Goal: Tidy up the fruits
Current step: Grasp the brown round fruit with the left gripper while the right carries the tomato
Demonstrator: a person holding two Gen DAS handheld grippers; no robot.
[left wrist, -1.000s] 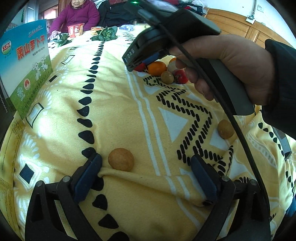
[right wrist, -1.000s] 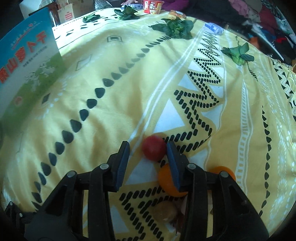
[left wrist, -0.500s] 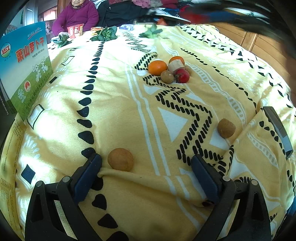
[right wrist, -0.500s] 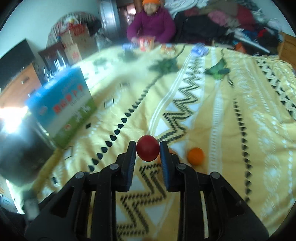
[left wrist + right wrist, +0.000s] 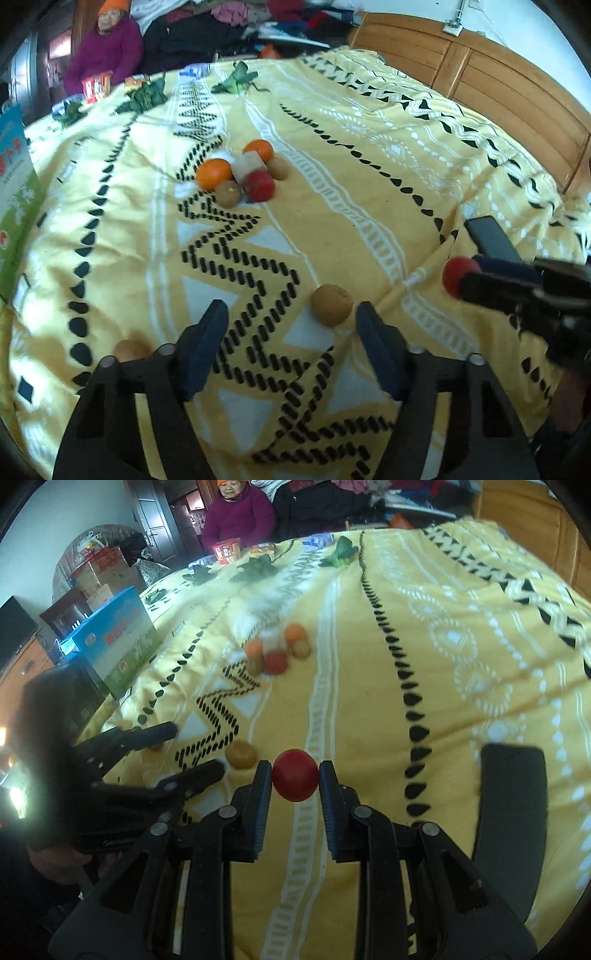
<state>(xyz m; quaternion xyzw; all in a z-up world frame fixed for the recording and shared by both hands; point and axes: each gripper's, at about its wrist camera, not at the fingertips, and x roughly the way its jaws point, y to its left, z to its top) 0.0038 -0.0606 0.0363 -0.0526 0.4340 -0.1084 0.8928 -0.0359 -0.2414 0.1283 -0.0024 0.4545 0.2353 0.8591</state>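
While R gripper (image 5: 295, 781) clamped a red fruit (image 5: 295, 780), L gripper (image 5: 291, 325) jaws, just closing, stood half-open w/ nothing gripped; brown fruit (image 5: 331, 304) between.

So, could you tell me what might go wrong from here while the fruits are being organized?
1. The right gripper pinches the round red fruit only at its sides; it could slip out and roll.
2. The left gripper, whose jaws have just been closing, has nothing between the pads; the brown fruit sits by one finger and may be nudged away.
3. The two grippers are close and could collide.
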